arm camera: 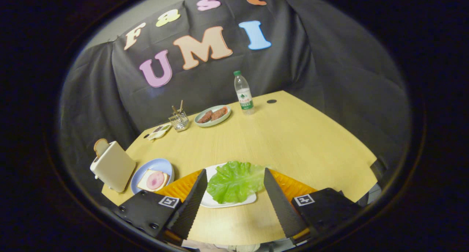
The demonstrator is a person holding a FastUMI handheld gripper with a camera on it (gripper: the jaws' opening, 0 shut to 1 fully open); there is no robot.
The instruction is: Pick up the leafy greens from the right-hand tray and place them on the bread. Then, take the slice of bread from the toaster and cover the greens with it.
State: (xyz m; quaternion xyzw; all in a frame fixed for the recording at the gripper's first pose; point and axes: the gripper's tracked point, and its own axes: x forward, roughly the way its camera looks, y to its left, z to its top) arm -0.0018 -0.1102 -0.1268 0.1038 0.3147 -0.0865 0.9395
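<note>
Gripper [234, 182] poised above the wooden table [293, 142], fingers spread wide either side of the leafy greens [234, 181] on their white tray [227, 202]; toaster [113, 166] at the table's left edge.

No legible txt or labels.

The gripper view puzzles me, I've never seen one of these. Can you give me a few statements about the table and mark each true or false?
1. The gripper has its fingers spread apart, with the lettuce leaf between them. True.
2. The lettuce leaf lies on the blue plate. False: it lies on a white plate; the blue plate holds a bread slice topped with ham.
3. A slice of bread sticks up out of the toaster. True.
4. The water bottle lies on its side. False: it stands upright beside the green plate with two patties.
5. The fingers press on the lettuce. False: they are apart from it.
</note>
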